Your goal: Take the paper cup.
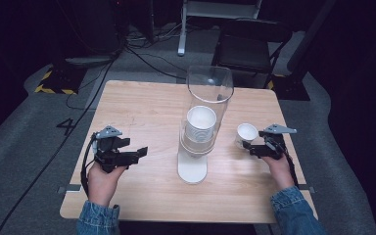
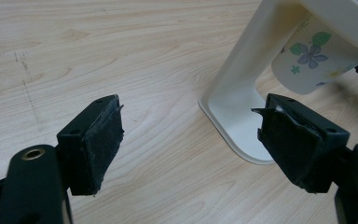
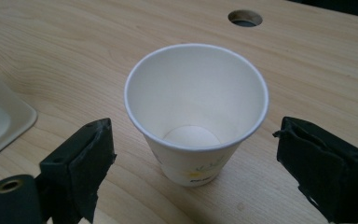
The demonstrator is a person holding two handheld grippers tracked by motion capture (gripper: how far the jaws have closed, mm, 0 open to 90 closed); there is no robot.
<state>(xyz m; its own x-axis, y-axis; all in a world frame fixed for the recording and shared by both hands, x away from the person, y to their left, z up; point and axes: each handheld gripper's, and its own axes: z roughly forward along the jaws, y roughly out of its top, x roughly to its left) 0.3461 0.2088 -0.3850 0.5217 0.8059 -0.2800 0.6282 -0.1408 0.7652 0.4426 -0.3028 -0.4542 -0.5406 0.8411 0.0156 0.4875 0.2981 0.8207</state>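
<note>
A white paper cup stands upright and empty on the right side of the wooden table. My right gripper is just behind it and open. Its jaws stand wide on either side of the cup without touching it. In the middle of the table is a cup dispenser, a clear tube on a white stand with a stack of cups inside. My left gripper hovers open and empty to the left of the dispenser's white base. A flowered cup hangs from the dispenser's bottom.
A round hole is cut in the tabletop beyond the loose cup. A black chair and cables on the floor lie behind the table's far edge. Bare wood stretches between my left gripper and the dispenser.
</note>
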